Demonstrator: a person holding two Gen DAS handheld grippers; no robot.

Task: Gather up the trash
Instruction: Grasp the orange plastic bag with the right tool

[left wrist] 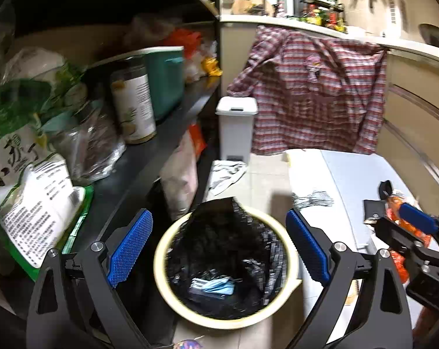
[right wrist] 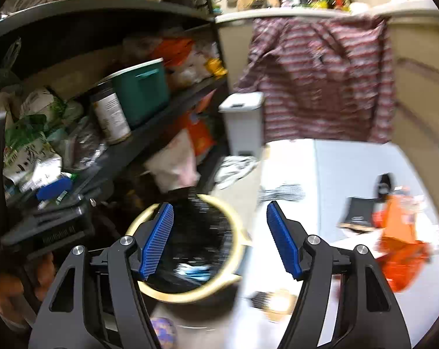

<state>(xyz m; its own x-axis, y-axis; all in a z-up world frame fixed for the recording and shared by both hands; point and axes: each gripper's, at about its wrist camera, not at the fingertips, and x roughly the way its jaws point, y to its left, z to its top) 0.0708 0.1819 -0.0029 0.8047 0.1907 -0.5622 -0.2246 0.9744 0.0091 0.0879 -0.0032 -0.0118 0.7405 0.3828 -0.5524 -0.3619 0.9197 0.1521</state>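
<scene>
Bin (left wrist: pixel 161 250) cream rim, black liner (left wrist: pixel 219 232), light blue mask (left wrist: pixel 216 285) inside. Shirt (left wrist: pixel 315 93) red-white plaid. Small lidded bin (left wrist: pixel 236 122) white. Tub (left wrist: pixel 167 81) teal, pale lid. Gripper pads (left wrist: pixel 126 250) bright blue, dotted texture. Wrapper (right wrist: pixel 399 244) orange. Shelf (left wrist: pixel 149 151) black.

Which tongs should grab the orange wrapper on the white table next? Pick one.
Right tongs: open, empty, nearer the orange plastic wrapper at their right; left tongs hover over the cream round bin.
</scene>
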